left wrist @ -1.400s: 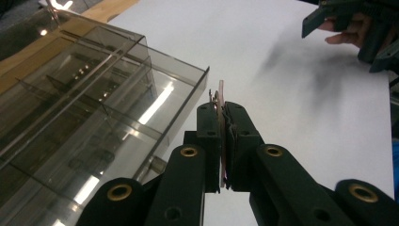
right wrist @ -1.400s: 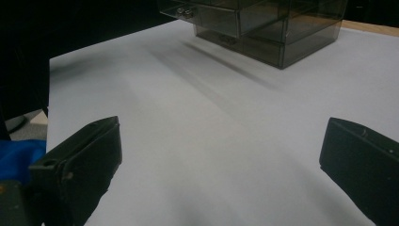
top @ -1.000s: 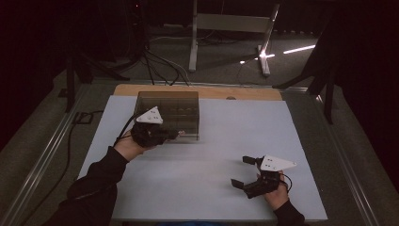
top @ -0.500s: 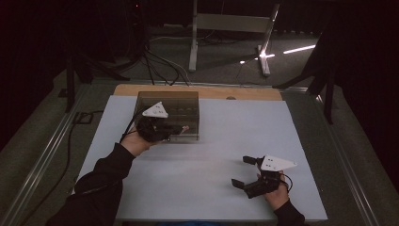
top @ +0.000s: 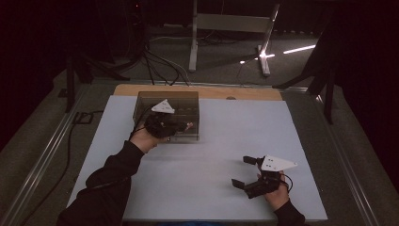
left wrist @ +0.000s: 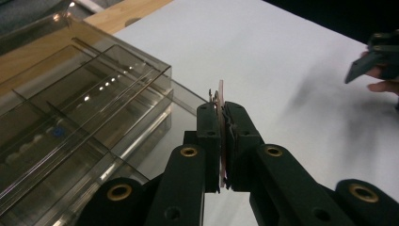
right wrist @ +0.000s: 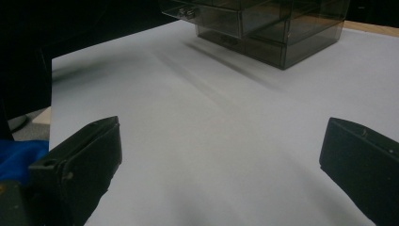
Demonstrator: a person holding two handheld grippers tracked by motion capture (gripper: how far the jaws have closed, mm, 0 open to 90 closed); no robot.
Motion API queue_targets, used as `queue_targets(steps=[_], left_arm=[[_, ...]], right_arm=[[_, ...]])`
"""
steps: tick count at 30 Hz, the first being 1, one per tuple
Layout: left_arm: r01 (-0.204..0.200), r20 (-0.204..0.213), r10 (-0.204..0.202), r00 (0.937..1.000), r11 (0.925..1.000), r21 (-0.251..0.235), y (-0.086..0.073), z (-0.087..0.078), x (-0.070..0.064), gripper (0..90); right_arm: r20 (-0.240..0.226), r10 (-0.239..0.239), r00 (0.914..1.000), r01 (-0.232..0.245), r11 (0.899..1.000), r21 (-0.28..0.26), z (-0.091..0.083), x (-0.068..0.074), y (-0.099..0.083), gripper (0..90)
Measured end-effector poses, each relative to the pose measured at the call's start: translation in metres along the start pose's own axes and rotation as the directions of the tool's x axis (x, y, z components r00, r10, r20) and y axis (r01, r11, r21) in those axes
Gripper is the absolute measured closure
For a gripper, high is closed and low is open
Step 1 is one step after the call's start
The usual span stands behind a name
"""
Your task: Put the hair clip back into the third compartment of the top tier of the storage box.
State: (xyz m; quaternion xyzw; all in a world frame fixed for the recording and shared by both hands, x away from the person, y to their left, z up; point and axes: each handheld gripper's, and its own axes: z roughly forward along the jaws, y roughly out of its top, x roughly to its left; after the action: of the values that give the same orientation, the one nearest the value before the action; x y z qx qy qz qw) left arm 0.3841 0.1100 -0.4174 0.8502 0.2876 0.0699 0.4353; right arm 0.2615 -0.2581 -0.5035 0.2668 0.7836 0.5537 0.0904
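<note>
A smoky clear plastic organiser box (top: 183, 101) with several compartments stands at the back left of the white table cover (top: 226, 136). My left gripper (top: 182, 126) hovers over the box's front right part, shut on a thin reddish flat piece (top: 189, 125). In the left gripper view that piece (left wrist: 220, 101) stands edge-on between the jaws, with the box's compartments (left wrist: 84, 117) to the left below. My right gripper (top: 240, 171) rests near the front right of the table, open wide, nothing between its fingers (right wrist: 80, 160).
The right gripper view looks across bare white cover to the box (right wrist: 291, 33), whose small drawer (right wrist: 207, 16) has two knobs. A wooden strip (top: 244, 93) runs along the table's far edge. Metal stands and cables fill the dark floor behind.
My left gripper has moved right and slightly away from the person, over the box's front, still holding the flat piece. The right gripper has stayed put.
</note>
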Motion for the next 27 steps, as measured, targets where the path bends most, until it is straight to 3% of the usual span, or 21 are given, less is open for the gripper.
queue_targets(steps=[6,15,23,27], left_arm=[[0.037,0.004,-0.037,0.9993,0.9992,0.013,-0.001,0.008,0.004,87.1],[0.056,-0.008,-0.056,0.9984,0.9980,0.030,-0.002,0.018,0.006,87.0],[0.066,-0.027,-0.064,0.9976,0.9946,0.080,-0.004,0.028,0.008,86.9],[0.095,-0.018,-0.094,0.9955,0.9919,0.085,-0.003,0.030,0.010,86.8]], right_arm=[[-0.001,-0.004,1.0000,0.004,1.000,0.002,0.000,0.000,0.000,0.0],[0.000,-0.004,1.0000,0.004,1.000,0.002,0.000,0.000,0.000,0.0],[0.000,-0.006,1.0000,0.006,1.000,0.004,0.000,0.000,0.000,0.0],[-0.001,-0.005,1.0000,0.005,1.000,0.003,0.000,0.000,0.000,0.0]])
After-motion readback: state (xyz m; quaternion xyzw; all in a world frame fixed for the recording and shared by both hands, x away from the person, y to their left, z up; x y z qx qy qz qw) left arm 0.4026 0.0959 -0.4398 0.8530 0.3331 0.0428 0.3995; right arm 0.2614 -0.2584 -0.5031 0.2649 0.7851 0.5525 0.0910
